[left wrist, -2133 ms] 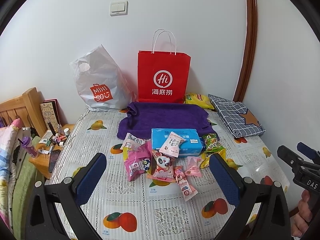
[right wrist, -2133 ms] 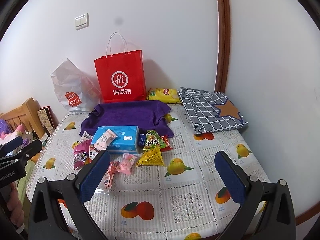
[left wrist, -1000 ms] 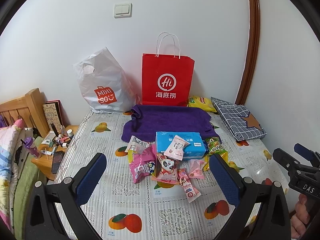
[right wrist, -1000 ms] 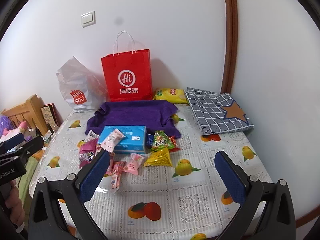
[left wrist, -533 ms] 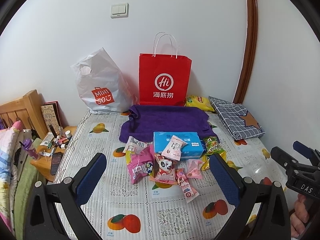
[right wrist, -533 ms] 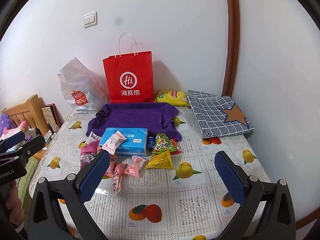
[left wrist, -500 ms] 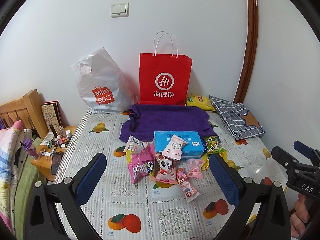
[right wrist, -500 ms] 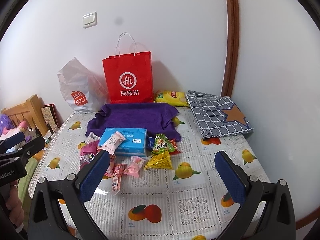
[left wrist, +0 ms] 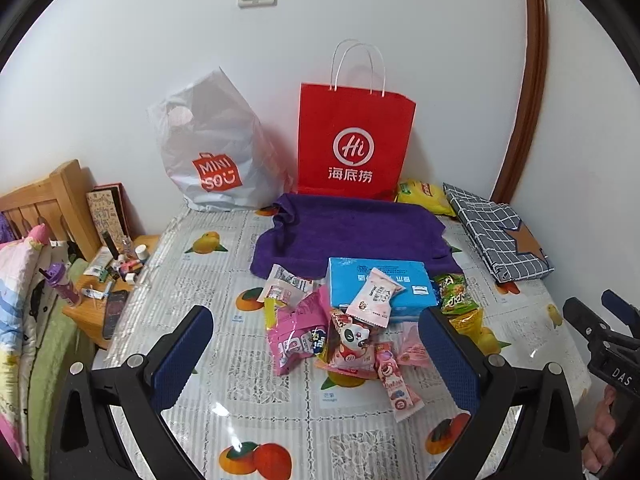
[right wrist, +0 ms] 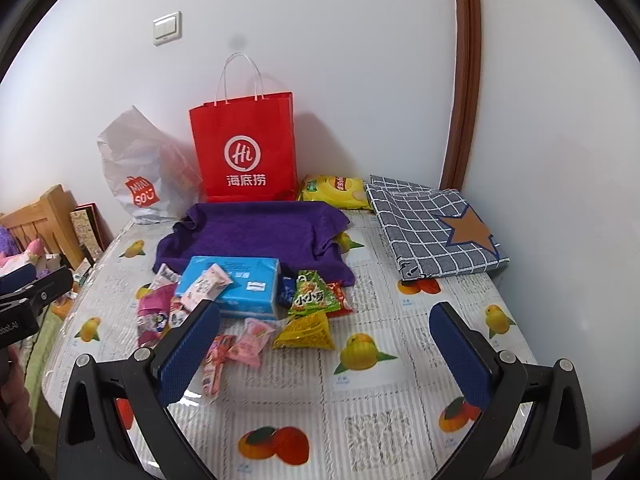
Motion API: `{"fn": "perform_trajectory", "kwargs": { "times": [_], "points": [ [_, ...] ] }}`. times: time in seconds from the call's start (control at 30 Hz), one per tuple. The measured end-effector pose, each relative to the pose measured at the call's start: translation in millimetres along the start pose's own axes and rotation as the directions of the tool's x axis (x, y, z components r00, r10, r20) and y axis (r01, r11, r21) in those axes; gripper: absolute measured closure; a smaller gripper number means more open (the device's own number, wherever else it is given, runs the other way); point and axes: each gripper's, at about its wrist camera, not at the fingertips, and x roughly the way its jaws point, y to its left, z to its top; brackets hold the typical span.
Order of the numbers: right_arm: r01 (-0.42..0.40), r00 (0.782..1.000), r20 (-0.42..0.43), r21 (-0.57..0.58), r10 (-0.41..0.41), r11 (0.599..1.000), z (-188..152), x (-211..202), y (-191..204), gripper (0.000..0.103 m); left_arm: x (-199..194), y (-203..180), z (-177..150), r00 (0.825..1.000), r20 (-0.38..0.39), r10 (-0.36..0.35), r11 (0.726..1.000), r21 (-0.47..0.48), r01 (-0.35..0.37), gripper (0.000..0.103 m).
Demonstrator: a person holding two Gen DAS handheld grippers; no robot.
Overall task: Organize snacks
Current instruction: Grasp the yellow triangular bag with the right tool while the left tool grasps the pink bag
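Observation:
A pile of snack packets lies mid-table around a blue box point(left wrist: 380, 294) point(right wrist: 236, 286): a pink bag point(left wrist: 296, 338), a panda packet point(left wrist: 352, 344), a pink-white packet point(left wrist: 374, 298) on the box, a green packet point(right wrist: 310, 294) and a yellow triangular packet point(right wrist: 306, 332). A purple cloth point(left wrist: 352, 236) lies behind them. A red paper bag point(left wrist: 354, 142) point(right wrist: 244, 148) stands at the wall. My left gripper point(left wrist: 316, 356) is open and empty above the near table. My right gripper point(right wrist: 324, 352) is open and empty, right of the pile.
A white Miniso plastic bag point(left wrist: 212, 152) stands left of the red bag. A yellow chip bag point(right wrist: 334, 192) and a folded checked cloth point(right wrist: 436, 228) lie at the back right. A cluttered wooden nightstand point(left wrist: 108, 292) and bed are at the left. The fruit-print tablecloth point(right wrist: 400, 420) covers the table.
Both views have drifted slightly; the snacks sit a little closer and lower in view. Nothing on the table has moved and both grippers remain open.

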Motion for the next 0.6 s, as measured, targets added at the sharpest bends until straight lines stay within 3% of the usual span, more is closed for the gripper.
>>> {"fn": "perform_trajectory", "kwargs": {
  "times": [0.13, 0.3, 0.47, 0.6],
  "points": [
    [-0.022, 0.999, -0.040, 0.011, 0.022, 1.000, -0.7, 25.3, -3.3, 0.000, 28.3, 1.3, -0.3, 0.999, -0.046, -0.017, 0.999, 0.027, 0.018, 0.000],
    [-0.047, 0.993, -0.103, 0.032, 0.050, 0.998, -9.3, 69.5, -5.7, 0.001, 65.7, 9.7, 0.9, 0.995, -0.102, 0.019, 1.000, 0.012, -0.017, 0.000],
    [-0.049, 0.984, -0.169, 0.060, 0.058, 0.997, -23.0, 114.1, -4.2, 0.013, 99.2, 20.1, 1.3, 0.990, -0.139, 0.030, 0.999, 0.019, -0.027, 0.001],
    [-0.090, 0.965, -0.239, 0.091, 0.109, 0.992, -35.8, 153.2, 2.3, 0.019, 120.2, 28.0, 1.2, 0.987, -0.156, 0.027, 1.000, 0.006, -0.026, 0.001]
  ]
}}
